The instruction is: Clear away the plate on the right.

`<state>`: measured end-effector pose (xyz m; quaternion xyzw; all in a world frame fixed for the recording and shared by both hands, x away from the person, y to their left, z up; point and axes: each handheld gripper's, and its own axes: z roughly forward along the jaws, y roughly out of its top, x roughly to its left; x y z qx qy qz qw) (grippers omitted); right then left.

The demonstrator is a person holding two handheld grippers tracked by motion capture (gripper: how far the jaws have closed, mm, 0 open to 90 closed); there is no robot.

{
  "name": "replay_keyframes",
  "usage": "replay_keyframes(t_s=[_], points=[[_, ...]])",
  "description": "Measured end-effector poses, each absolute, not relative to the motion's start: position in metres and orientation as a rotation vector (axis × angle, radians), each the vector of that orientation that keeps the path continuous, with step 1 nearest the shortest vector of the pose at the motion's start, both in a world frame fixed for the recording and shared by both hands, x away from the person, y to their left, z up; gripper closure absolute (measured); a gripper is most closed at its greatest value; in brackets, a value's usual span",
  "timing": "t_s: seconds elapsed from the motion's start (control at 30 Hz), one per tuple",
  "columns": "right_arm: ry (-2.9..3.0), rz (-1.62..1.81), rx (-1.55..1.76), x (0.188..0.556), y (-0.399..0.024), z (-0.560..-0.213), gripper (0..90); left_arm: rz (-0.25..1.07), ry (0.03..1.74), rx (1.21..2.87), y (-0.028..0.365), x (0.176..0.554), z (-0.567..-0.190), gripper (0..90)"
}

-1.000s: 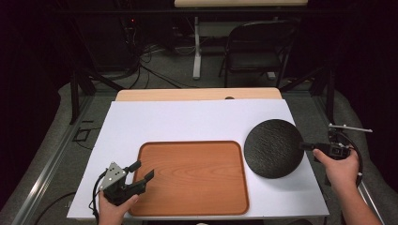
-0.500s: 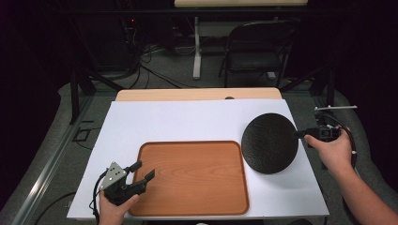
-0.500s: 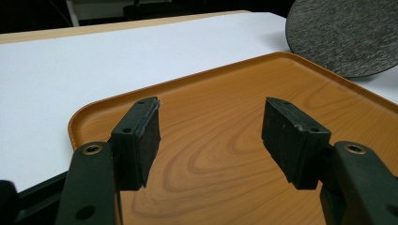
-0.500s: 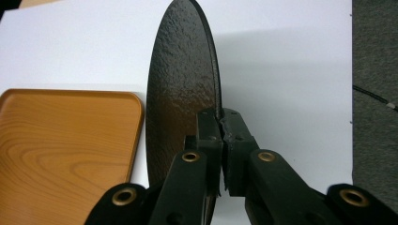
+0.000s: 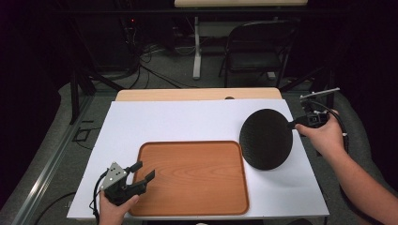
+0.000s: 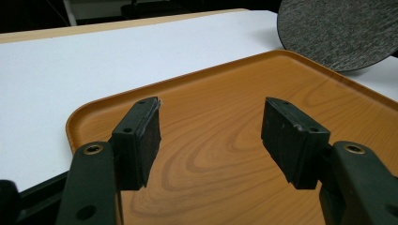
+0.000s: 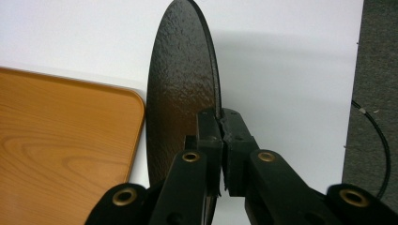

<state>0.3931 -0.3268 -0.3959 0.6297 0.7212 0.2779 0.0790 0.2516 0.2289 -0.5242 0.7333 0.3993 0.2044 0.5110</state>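
A wood-grain brown tray [image 5: 192, 176] lies on the white table top near the front. A round black plate [image 5: 265, 138] is held tilted up on edge at the tray's right side, clear of the table. My right gripper [image 5: 293, 125] is shut on the plate's right rim; in the right gripper view the jaws pinch the thin edge of the black plate [image 7: 180, 89]. My left gripper [image 5: 143, 172] hovers over the tray's front left corner, open, with nothing between its pads [image 6: 141, 140]. The tray [image 6: 225, 140] lies below them.
The white sheet [image 5: 187, 122] covers the table, with a strip of bare wood [image 5: 197, 94] at the far edge. A folding chair [image 5: 253, 51] and cables stand on the floor beyond. A cable [image 7: 375, 140] lies on the grey floor off the table's right edge.
My right gripper has lifted the black plate from nearly flat to tilted on edge and drawn it slightly up and away. The left gripper has stayed where it was.
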Motion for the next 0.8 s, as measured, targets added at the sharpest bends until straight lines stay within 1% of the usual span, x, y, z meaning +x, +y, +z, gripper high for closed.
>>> replay_keyframes(t_s=[0.8], points=[[2.227,0.719,1.94,0.427,-0.316,-0.386,88.0,0.475,0.951,1.772,0.23,0.253,-0.526,38.1]])
